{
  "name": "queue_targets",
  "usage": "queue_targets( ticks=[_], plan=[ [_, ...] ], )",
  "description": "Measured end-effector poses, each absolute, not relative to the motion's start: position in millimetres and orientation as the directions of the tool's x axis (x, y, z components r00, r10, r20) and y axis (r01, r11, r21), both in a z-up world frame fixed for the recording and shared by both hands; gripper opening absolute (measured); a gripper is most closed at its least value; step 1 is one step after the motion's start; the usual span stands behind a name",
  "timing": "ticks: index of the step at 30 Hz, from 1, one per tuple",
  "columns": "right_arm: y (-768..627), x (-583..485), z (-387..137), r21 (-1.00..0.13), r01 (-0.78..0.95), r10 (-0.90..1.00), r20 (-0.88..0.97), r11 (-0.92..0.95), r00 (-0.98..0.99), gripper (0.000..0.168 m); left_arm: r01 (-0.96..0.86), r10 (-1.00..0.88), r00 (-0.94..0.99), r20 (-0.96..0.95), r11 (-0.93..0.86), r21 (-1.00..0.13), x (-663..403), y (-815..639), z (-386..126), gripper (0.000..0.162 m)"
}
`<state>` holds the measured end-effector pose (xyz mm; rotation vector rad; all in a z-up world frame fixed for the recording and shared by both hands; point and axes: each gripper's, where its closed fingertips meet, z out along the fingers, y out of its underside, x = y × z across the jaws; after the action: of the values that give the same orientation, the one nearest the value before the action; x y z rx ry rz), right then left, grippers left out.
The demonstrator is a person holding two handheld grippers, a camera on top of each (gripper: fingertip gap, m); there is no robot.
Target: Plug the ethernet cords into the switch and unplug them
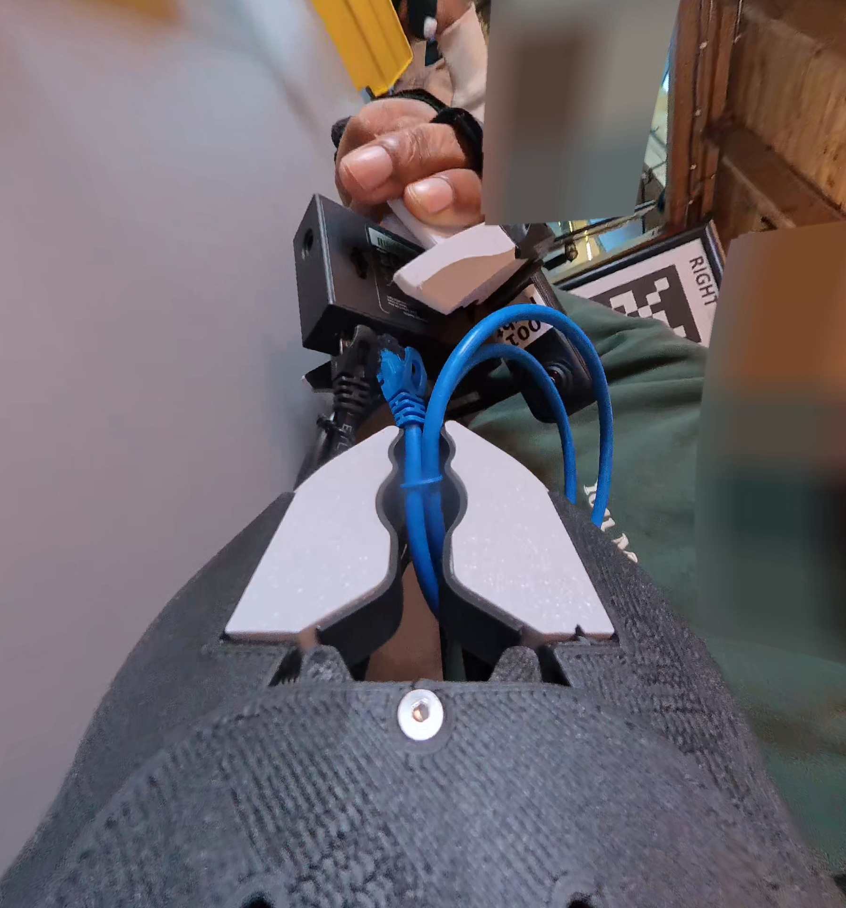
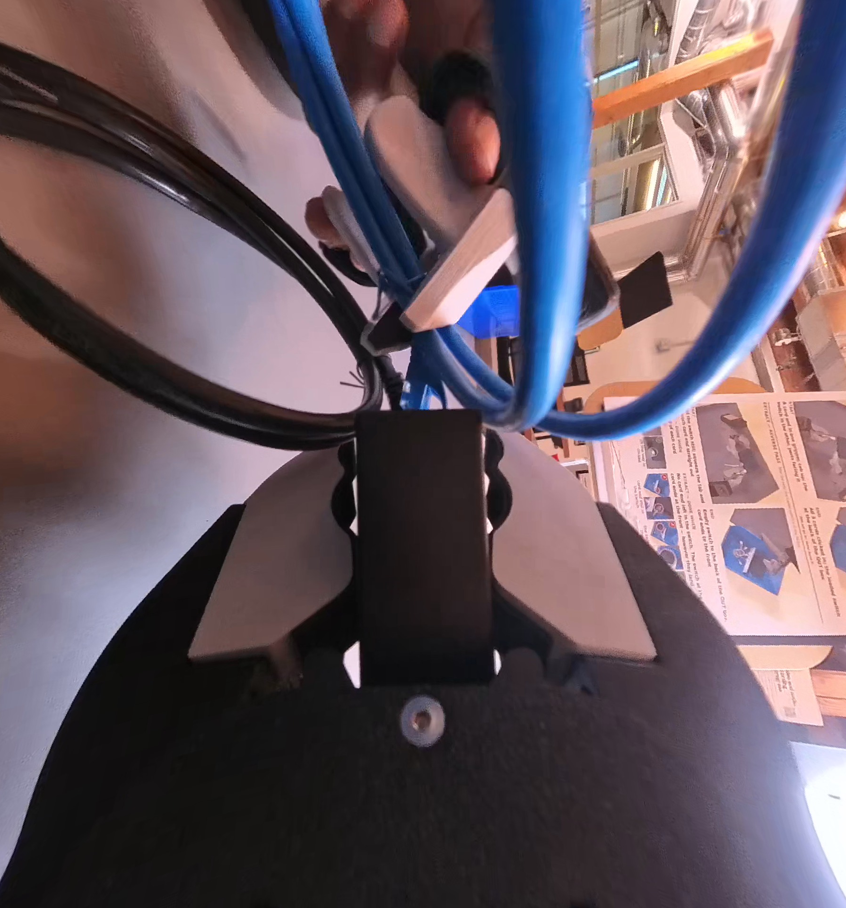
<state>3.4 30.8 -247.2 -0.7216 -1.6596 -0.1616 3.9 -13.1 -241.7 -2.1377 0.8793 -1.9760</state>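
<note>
The left tool (image 1: 421,471) pinches the blue cord (image 1: 413,491); the right tool (image 2: 421,491) clamps the switch (image 2: 423,550). The plug (image 1: 394,373), at 12 o'clock, may jam if tilted.

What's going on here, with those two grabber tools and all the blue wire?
A person is working two handheld grippers in mid-air. The right gripper is clamped on a small black network switch. The left gripper is pinched on a blue ethernet cord just behind its plug, which sits right at the switch's ports; whether it is seated, I cannot tell. A black cord is next to it at the switch.
</note>
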Motion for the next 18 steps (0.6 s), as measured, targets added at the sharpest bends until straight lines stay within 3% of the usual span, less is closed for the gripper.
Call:
queue_targets(
  ticks=[12, 18],
  plan=[
    [12.7, -5.3, -240.6, -0.323, 0.461, 0.390, 0.919, 0.827, -0.054, 0.051, -0.384, -0.500, 0.011, 0.866, -0.802, -0.458, 5.7, -15.9, -247.5, 0.013],
    [7.0, -7.0, -242.3, -0.273, 0.441, 0.343, 0.935, 0.855, -0.086, 0.051, -0.504, -0.456, -0.046, 0.889, -0.757, -0.415, 7.9, -38.7, -250.0, 0.012]
  ],
)
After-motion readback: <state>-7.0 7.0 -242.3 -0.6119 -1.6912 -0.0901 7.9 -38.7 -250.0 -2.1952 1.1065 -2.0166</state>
